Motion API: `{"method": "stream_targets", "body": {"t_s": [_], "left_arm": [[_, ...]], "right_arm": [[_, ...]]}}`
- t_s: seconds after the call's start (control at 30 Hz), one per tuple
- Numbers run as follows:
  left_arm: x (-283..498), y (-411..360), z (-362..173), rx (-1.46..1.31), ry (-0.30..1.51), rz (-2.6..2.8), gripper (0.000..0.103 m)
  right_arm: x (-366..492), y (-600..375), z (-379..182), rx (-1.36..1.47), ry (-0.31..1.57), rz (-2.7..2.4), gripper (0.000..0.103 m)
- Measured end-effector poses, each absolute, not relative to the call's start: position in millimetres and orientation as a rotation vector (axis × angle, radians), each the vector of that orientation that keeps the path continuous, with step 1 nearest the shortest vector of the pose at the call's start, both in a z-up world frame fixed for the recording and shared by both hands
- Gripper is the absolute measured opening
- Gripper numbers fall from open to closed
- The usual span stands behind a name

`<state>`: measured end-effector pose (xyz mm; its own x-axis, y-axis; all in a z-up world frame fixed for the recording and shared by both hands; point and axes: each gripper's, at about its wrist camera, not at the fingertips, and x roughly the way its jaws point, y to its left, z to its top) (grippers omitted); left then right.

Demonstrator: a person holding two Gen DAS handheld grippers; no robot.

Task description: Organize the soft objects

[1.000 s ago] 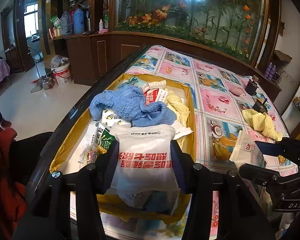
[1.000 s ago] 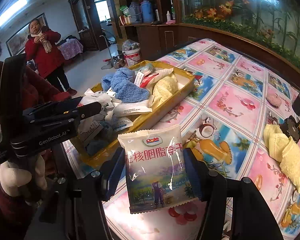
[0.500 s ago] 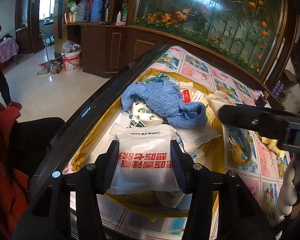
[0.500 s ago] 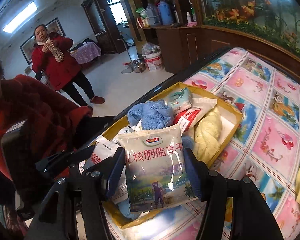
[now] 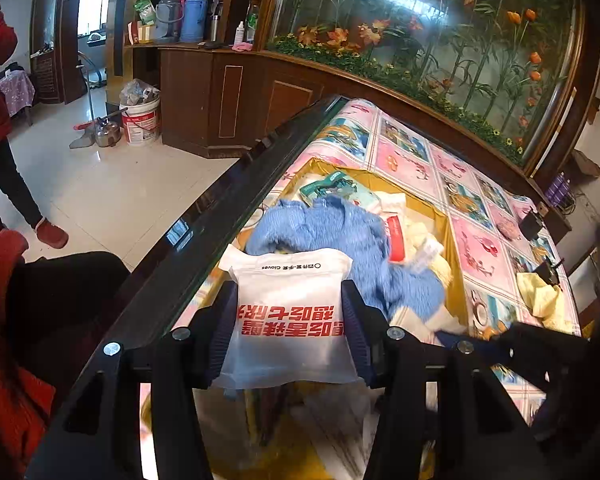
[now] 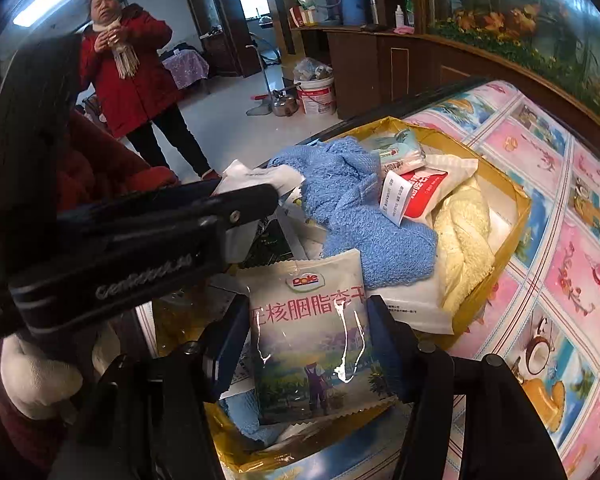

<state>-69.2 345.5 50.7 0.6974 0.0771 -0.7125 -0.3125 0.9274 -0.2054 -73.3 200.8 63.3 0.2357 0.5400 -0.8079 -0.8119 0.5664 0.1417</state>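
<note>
The left hand-held gripper is clamping one white glove packet over the yellow box. The right hand-held gripper is pinching one Dole snack pouch above the box's near end. Inside are lying one blue towel at 12 o'clock and one cream towel at 2 o'clock.

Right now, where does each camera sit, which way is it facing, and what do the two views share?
Left wrist: on the left gripper, facing along the table over the yellow box; its fingers clamp a white pouch.
Right wrist: on the right gripper, facing the box's near end and the room; fingers clamp a Dole packet; a gloved hand shows.
Shared: box, blue towel, the other gripper.
</note>
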Motion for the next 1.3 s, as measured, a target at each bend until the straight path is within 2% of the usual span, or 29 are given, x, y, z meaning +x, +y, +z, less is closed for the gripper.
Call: {"method": "stream_targets", "body": {"t_s": [0.2,0.3,0.4,0.53,0.6,0.63,0.83,1.0,1.13,1.3], "left_arm": [[-47,347,36,-0.34,0.818,0.193,0.059],[-49,349,37,-0.361,0.823,0.175,0.064],[-60,353,41,-0.402,0.805,0.16,0.066],[-73,354,50,-0.428,0.765,0.188,0.07],[-79,354,54,-0.437,0.749,0.183,0.07],[-80,353,55,-0.436,0.747,0.183,0.07],[-91,333,75,-0.318,0.689,0.264,0.072],[-106,308,94,-0.207,0.582,0.379,0.084],[-111,294,103,-0.146,0.553,0.464,0.085],[-118,277,109,-0.093,0.536,0.558,0.087]], "right_arm": [[-86,210,48,-0.406,0.946,0.96,0.064],[-87,194,62,-0.352,0.936,1.01,0.063],[-71,160,89,-0.18,0.898,1.005,0.073],[-33,141,82,0.101,1.039,1.091,0.074],[-20,144,62,0.147,1.13,1.092,0.074],[-18,146,53,0.131,1.169,1.06,0.07],[-39,117,77,0.132,1.051,1.03,0.07],[-67,93,93,0.077,0.962,0.975,0.074],[-83,84,95,0.017,0.905,0.916,0.079],[-86,71,98,-0.025,0.879,0.87,0.08]]}}
